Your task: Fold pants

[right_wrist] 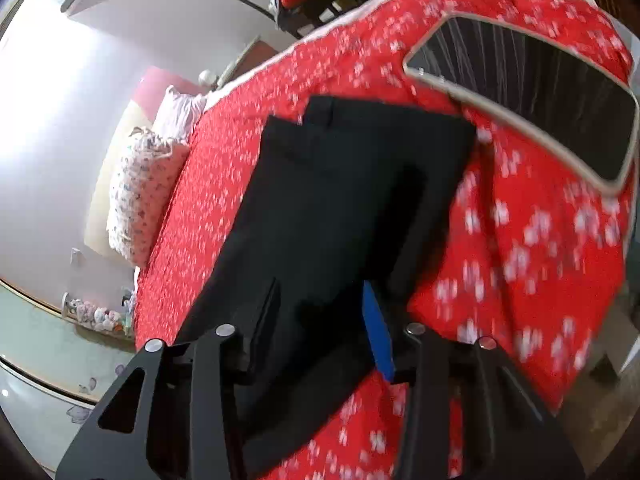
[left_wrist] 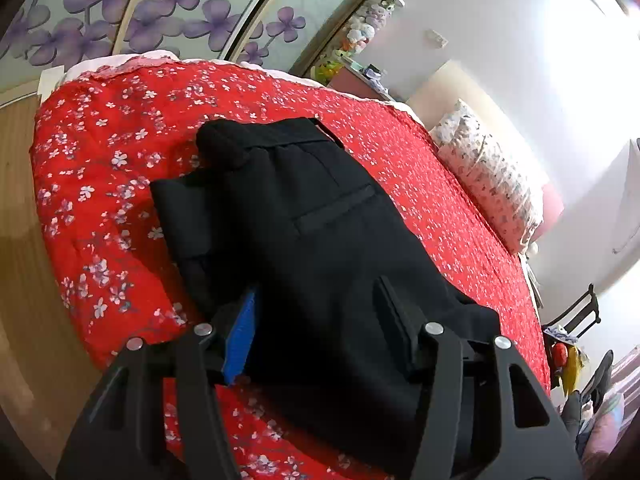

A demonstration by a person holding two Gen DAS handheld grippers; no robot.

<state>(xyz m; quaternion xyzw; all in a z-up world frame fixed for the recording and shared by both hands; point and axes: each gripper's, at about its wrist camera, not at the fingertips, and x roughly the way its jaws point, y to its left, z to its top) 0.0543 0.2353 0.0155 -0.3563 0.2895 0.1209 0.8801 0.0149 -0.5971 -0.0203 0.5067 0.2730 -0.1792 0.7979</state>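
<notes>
**Black pants on red bedspread, both grippers wide over the fabric**

Pants (left_wrist: 304,216): black, lying folded on the red floral bedspread (left_wrist: 100,168), roughly mid-bed and nearer the bed's near edge than the pillow end. Left wrist view shows a welt pocket slit on the top layer, a waistband with belt loop at the far end, and a bunched lump of cloth at the far-left corner of the bundle. A lower layer sticks out to the left beneath the top one.

Left gripper (left_wrist: 316,320): jaws spread wide, blue pad on the left finger, black pad on the right. Pants fabric fills the gap between the fingers. Cannot tell whether the pads touch the cloth; nothing is pinched.

Right gripper (right_wrist: 324,320): jaws likewise wide apart, blue pad on the right finger, black on the left, near end of the pants (right_wrist: 352,184) lying between and under them. No grip visible.

View differences: right wrist view alone shows a dark, light-rimmed flat object (right_wrist: 532,108) lying on the bedspread (right_wrist: 540,260) beyond the pants' far-right corner, just beside or slightly overlapping it. This view is motion-blurred on the right side. Left wrist view alone shows the purple-flower wardrobe doors (left_wrist: 132,12) past the bed's far edge. Patterned pillow (left_wrist: 488,172) lies along the bed's head edge and appears in both views (right_wrist: 140,188).
</notes>
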